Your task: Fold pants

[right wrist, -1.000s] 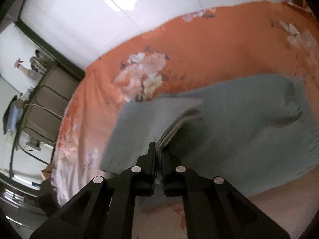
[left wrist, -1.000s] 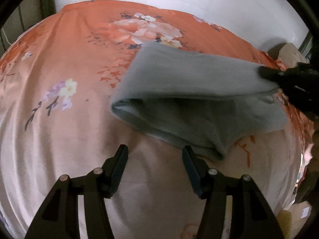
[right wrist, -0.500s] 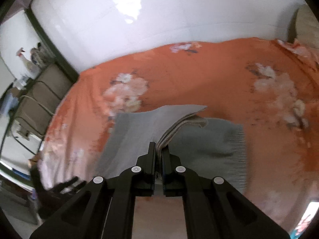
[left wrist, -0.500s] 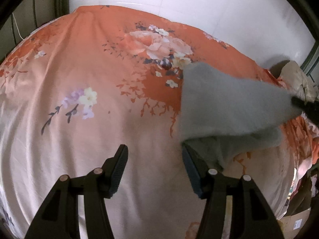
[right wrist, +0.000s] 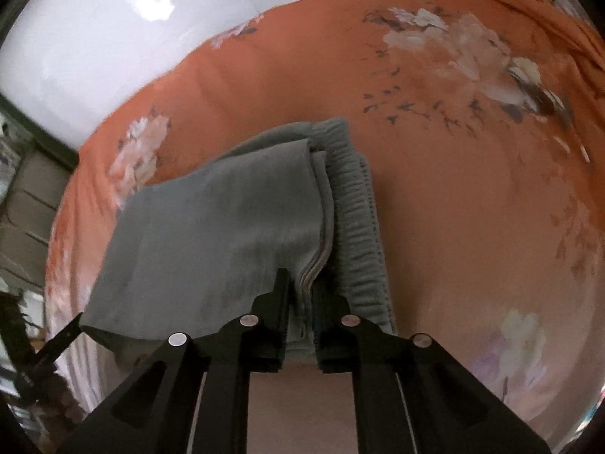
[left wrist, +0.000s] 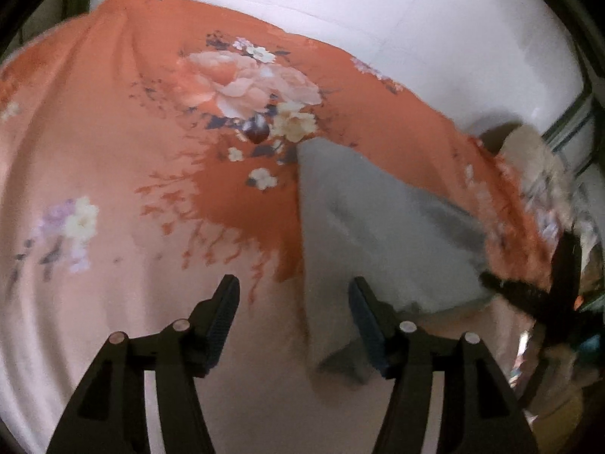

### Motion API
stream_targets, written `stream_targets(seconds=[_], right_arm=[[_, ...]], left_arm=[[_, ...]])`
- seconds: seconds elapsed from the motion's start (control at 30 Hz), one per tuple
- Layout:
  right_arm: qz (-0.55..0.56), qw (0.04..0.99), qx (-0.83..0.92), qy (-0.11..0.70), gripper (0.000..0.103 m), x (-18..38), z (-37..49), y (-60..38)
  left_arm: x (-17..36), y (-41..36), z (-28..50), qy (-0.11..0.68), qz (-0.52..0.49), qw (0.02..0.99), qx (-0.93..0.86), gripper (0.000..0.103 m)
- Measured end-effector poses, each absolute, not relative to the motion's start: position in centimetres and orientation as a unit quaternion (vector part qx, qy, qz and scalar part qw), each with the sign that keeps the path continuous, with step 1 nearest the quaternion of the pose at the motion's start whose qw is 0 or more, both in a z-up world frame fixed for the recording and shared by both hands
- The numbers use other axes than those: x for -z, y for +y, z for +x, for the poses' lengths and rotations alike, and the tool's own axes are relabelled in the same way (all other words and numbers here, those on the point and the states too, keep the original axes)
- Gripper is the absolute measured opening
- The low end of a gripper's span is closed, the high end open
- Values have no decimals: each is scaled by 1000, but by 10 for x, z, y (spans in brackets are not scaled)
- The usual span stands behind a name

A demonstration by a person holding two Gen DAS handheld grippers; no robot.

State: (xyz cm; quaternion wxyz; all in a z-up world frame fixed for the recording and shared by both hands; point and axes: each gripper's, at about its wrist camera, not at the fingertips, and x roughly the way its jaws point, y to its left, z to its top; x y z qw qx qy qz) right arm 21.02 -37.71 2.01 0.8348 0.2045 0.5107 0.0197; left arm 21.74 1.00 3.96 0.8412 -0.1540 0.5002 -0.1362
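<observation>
Left gripper (left wrist: 294, 299), jaws opening and empty, hovers over an orange floral sheet (left wrist: 159, 174); blurred grey pants (left wrist: 378, 234) lie just right of it.

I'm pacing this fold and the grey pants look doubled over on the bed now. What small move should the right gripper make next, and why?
Probably finish opening and back away: the right gripper is opening with the folded edge between its fingers, and the pants already lie on the bedsheet.
</observation>
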Motion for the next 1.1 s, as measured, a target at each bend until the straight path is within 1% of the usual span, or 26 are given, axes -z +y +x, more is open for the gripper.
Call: stream_targets(seconds=[0.03, 0.07, 0.1, 0.13, 0.2, 0.3, 0.33, 0.37, 0.43, 0.5, 0.6, 0.63, 0.67, 0.7, 0.73, 0.77, 0.8, 0.83, 0.93, 1.0, 1.1], right_arm=[[210, 838, -14, 504, 20, -24, 205, -379], [217, 842, -10, 493, 23, -30, 196, -382], [225, 847, -13, 482, 33, -36, 187, -385], [228, 850, -7, 474, 45, -41, 179, -386], [232, 857, 11, 460, 53, -47, 164, -388], [241, 863, 24, 444, 54, -50, 148, -397], [243, 862, 30, 444, 57, -47, 147, -401], [246, 860, 34, 446, 57, -43, 146, -404], [258, 848, 36, 461, 57, -30, 152, -409], [302, 826, 27, 475, 57, -9, 159, -414], [356, 817, 24, 454, 57, 0, 160, -420], [369, 815, 18, 447, 57, 0, 161, -421], [381, 811, 8, 443, 57, 1, 162, -420], [388, 808, 4, 444, 57, 1, 163, -418], [379, 810, 13, 447, 57, 1, 165, -413], [364, 815, 17, 451, 55, 0, 167, -409], [338, 822, 23, 458, 47, 0, 170, -403], [321, 826, 28, 462, 38, -1, 172, -399], [319, 832, 18, 454, 27, -7, 172, -397], [319, 839, 12, 441, 23, -17, 168, -396], [317, 847, 3, 426, 22, -34, 159, -392]], left_arm=[[-39, 12, 222, 499, -171, 839, 135, 64], [-36, 15, 228, 501, -190, 834, 133, 66], [-35, 16, 231, 504, -200, 830, 132, 66], [-33, 18, 235, 508, -211, 825, 132, 66], [-31, 18, 238, 509, -219, 821, 134, 67], [-28, 12, 238, 515, -211, 817, 149, 73], [-23, 7, 238, 525, -212, 808, 162, 78], [-15, 2, 240, 542, -221, 789, 188, 81], [1, -5, 242, 568, -229, 765, 198, 81], [3, -8, 242, 562, -228, 771, 195, 81], [-1, -13, 245, 559, -226, 774, 193, 80], [-1, -15, 245, 559, -229, 774, 190, 73], [-1, -17, 245, 558, -234, 773, 191, 59], [0, -20, 244, 559, -236, 771, 193, 51], [2, -24, 244, 562, -233, 771, 189, 41], [2, -26, 242, 561, -228, 774, 184, 32], [1, -28, 240, 557, -226, 778, 184, 28], [-1, -26, 238, 552, -227, 780, 188, 18], [-18, -22, 233, 537, -232, 786, 200, 13], [-36, -21, 229, 527, -229, 792, 210, 12], [-63, -23, 219, 519, -205, 801, 215, 12]])
